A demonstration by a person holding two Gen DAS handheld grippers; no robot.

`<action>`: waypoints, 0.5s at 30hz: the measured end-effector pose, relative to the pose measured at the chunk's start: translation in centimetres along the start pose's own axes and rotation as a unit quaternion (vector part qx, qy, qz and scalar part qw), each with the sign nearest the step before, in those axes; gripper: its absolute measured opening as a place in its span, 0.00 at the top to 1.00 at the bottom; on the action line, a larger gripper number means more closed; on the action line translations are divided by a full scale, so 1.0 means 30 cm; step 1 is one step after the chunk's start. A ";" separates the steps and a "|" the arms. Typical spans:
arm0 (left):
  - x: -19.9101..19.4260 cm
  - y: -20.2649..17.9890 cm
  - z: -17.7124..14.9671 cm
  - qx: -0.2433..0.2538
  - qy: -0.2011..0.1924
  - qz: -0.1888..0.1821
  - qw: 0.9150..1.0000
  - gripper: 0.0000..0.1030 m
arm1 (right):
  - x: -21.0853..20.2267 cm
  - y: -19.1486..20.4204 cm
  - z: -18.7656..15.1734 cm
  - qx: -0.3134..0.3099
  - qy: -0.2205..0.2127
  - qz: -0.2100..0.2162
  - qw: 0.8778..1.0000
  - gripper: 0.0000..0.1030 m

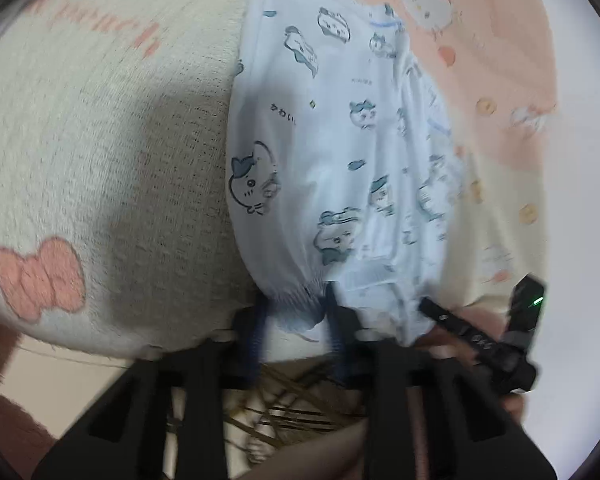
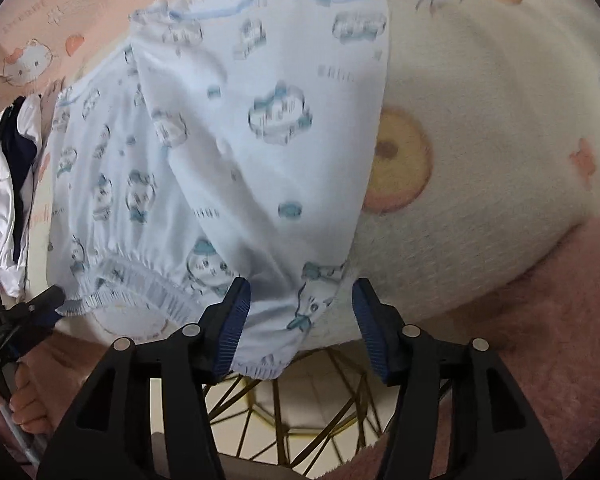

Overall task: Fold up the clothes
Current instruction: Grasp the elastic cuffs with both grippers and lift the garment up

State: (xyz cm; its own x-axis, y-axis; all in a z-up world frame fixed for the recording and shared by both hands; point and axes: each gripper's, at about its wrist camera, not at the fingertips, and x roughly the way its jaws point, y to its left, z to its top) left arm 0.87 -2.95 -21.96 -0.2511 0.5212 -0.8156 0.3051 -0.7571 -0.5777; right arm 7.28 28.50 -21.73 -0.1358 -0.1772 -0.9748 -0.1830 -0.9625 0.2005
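Down at the near hem, the left gripper (image 1: pixel 296 312) has its jaws drawn narrow, and the gathered elastic edge of the pale blue garment (image 1: pixel 340 152) bunches between the blue pads (image 1: pixel 260 320); motion blur keeps me from saying how firmly they press. The right gripper (image 2: pixel 302 320) stands with its jaws wide, the ribbed blue pads (image 2: pixel 232 320) well apart; the garment's (image 2: pixel 260 140) lower corner hangs down between them and lies against the left-hand pad only. The garment is spread on a cream blanket (image 1: pixel 100 140) with pink bows and a pink stretch beyond, its hem at the blanket's near edge. Printed on the cloth are small cartoon creatures in teal and a few Japanese characters (image 1: pixel 282 114), too blurred to read surely; pink lettering on the blanket is unreadable. A white cartoon cat face (image 1: pixel 426 4) shows on the pink part. Only the right view shows a white and dark navy garment (image 2: pixel 8 176) lying beside the blue one, a yellow ring motif (image 2: pixel 400 168), and the person's hand (image 2: pixel 28 400) holding the other gripper's handle. Only the left view shows a green light (image 1: pixel 538 301) on the other gripper's body.
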 end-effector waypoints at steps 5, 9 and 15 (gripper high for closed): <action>-0.036 -0.002 -0.042 0.016 -0.003 0.045 0.999 0.90 | -0.029 0.023 -0.014 -0.017 -0.014 0.087 0.996 0.79; -0.035 0.037 -0.068 0.004 0.006 0.087 0.996 0.90 | -0.043 0.029 -0.020 -0.015 -0.026 0.032 0.999 0.82; -0.045 0.001 -0.059 0.016 0.008 0.115 0.993 0.85 | -0.041 -0.011 0.014 -0.008 -0.017 -0.006 1.000 0.71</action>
State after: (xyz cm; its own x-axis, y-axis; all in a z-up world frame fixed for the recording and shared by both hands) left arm 2.85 -2.99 -20.93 -0.1632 0.3394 -0.9264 0.3225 -0.8690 -0.3752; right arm 7.10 29.11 -20.54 -0.1661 -0.1583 -0.9733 -0.1696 -0.9677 0.1864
